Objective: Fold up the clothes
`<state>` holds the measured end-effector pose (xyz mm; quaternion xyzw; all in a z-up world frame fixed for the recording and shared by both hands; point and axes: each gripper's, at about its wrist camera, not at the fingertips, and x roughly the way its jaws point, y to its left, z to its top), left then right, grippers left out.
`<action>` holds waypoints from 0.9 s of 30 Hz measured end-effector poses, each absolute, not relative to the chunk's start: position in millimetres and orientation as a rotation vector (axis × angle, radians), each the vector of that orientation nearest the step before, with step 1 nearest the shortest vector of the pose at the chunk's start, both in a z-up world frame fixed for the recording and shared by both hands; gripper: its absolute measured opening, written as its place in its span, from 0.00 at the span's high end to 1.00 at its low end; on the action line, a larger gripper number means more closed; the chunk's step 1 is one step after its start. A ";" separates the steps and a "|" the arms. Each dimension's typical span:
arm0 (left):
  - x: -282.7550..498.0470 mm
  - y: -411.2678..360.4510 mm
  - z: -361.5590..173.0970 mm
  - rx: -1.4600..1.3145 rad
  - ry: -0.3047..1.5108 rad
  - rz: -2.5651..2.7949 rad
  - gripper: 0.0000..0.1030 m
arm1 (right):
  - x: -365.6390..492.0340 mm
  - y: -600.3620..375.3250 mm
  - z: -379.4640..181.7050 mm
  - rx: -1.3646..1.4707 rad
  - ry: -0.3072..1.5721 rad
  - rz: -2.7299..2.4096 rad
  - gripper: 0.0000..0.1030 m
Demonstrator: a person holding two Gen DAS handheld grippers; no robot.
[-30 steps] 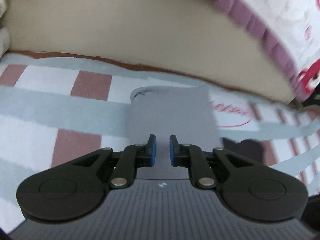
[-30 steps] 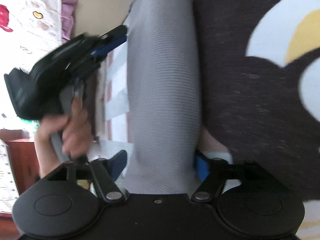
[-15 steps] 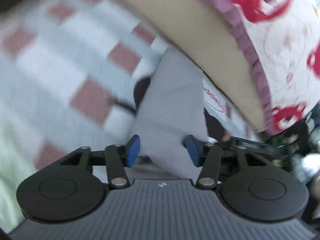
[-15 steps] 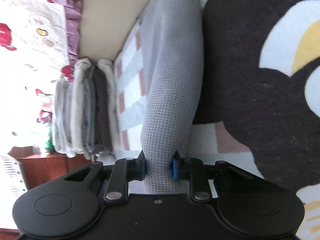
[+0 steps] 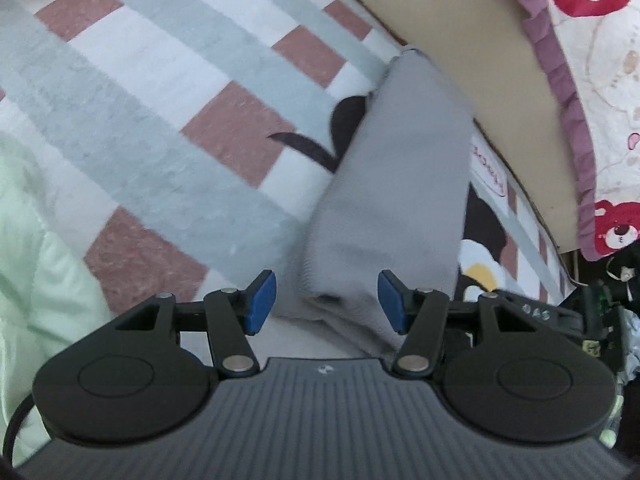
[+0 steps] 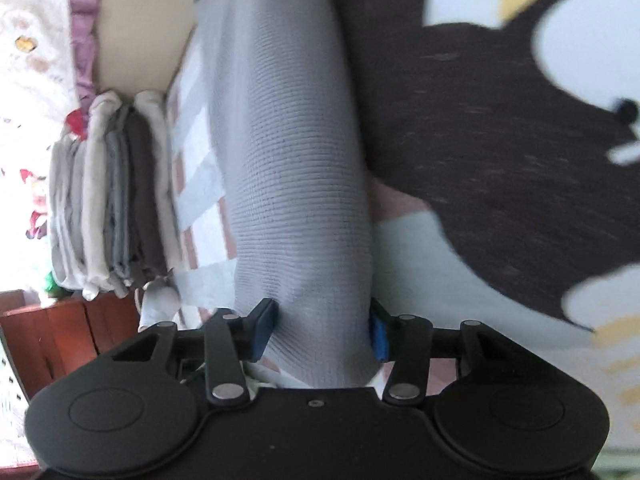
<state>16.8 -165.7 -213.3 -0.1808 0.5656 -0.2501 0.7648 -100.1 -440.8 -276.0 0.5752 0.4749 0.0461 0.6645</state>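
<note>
A folded grey knit garment point(image 5: 404, 184) lies as a long strip on the checked bedspread point(image 5: 168, 92). My left gripper point(image 5: 327, 307) is open, its blue pads on either side of the garment's near end without pinching it. In the right wrist view the same garment point(image 6: 296, 160) runs away from me between the fingers of my right gripper point(image 6: 322, 327), which stands open with a blue pad at each edge of the cloth. The part of the garment under each gripper body is hidden.
A stack of folded grey and white clothes point(image 6: 108, 200) sits at the left against the beige headboard point(image 6: 136, 28). A dark cartoon print point(image 6: 500, 140) covers the bedspread to the right. A pale green cloth point(image 5: 36, 264) lies at the left. Pink-frilled printed fabric point(image 5: 576, 92) hangs at the right.
My right gripper was shut on the grey garment half a second ago and has opened. My left gripper went from nearly shut to open and swung round to the garment's end.
</note>
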 end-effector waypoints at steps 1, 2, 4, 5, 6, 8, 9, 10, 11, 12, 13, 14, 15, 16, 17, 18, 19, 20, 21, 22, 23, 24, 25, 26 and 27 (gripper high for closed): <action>13.4 -163.3 -212.6 -0.406 1.211 -0.556 0.46 | -95.9 -438.8 -276.5 1.282 1.066 0.127 0.46; 9.0 -160.6 -211.6 -0.420 1.188 -0.570 0.46 | -90.9 -437.6 -277.6 1.267 1.063 0.153 0.46; -5.4 -158.0 -210.6 -0.427 1.144 -0.599 0.46 | -79.3 -436.6 -279.8 1.275 1.063 0.168 0.53; -10.6 -157.5 -210.4 -0.429 1.138 -0.610 0.46 | -75.2 -436.5 -279.9 1.278 1.062 0.173 0.59; -15.1 -157.0 -210.3 -0.432 1.135 -0.620 0.46 | -75.6 -437.1 -277.5 1.282 1.059 0.171 0.62; -17.5 -151.7 -212.8 -0.491 1.155 -0.609 0.46 | -76.5 -438.6 -271.8 1.291 1.051 0.166 0.66; -16.4 -146.2 -216.6 -0.569 1.180 -0.596 0.46 | -77.5 -440.2 -267.1 1.308 1.034 0.168 0.68; -15.2 -140.5 -220.8 -0.654 1.206 -0.581 0.45 | -79.8 -443.4 -263.6 1.346 1.006 0.178 0.68; -14.0 -137.7 -224.6 -0.719 1.230 -0.580 0.42 | -82.0 -446.6 -260.0 1.383 0.977 0.187 0.69; -12.9 -135.6 -228.3 -0.780 1.254 -0.583 0.41 | -84.2 -449.9 -257.0 1.419 0.948 0.199 0.69; -11.8 -133.6 -232.0 -0.841 1.278 -0.585 0.38 | -85.7 -453.2 -255.5 1.448 0.926 0.211 0.69; -9.0 -135.4 -234.2 -0.864 1.292 -0.597 0.34 | -85.3 -454.9 -255.2 1.464 0.919 0.218 0.69; -8.1 -138.7 -232.8 -0.848 1.275 -0.594 0.34 | -83.9 -455.9 -255.9 1.475 0.921 0.223 0.69; -8.0 -142.2 -230.6 -0.825 1.249 -0.587 0.34 | -82.3 -456.2 -257.5 1.482 0.928 0.222 0.69; -7.8 -145.6 -228.4 -0.801 1.223 -0.580 0.34 | -81.5 -456.5 -260.0 1.497 0.932 0.218 0.69; -9.2 -147.2 -223.2 -0.776 1.169 -0.580 0.34 | -81.7 -457.1 -263.5 1.524 0.932 0.217 0.69; -12.7 -150.2 -215.3 -0.728 1.098 -0.592 0.34 | -82.3 -458.5 -266.7 1.560 0.924 0.220 0.69; -16.7 -153.8 -207.0 -0.675 1.025 -0.606 0.34 | -84.0 -460.4 -268.5 1.593 0.913 0.223 0.69; -19.5 -157.3 -200.0 -0.631 0.978 -0.615 0.33 | -87.2 -463.0 -269.8 1.630 0.900 0.227 0.69; -22.2 -160.6 -195.9 -0.612 0.954 -0.634 0.31 | -90.1 -465.1 -271.2 1.665 0.886 0.230 0.69; -24.9 -163.8 -192.6 -0.599 0.933 -0.655 0.31 | -92.2 -466.0 -272.8 1.697 0.872 0.235 0.69; -27.6 -167.1 -189.3 -0.586 0.912 -0.675 0.31 | -93.8 -466.9 -274.2 1.727 0.859 0.240 0.69; -30.1 -168.0 -188.4 -0.610 0.892 -0.700 0.31 | -94.1 -467.6 -275.2 1.750 0.849 0.246 0.69; -32.2 -167.7 -188.7 -0.632 0.884 -0.719 0.30 | -94.4 -468.3 -275.8 1.769 0.840 0.250 0.69; -34.1 -167.2 -189.2 -0.650 0.878 -0.735 0.29 | -94.9 -468.8 -275.7 1.780 0.832 0.251 0.69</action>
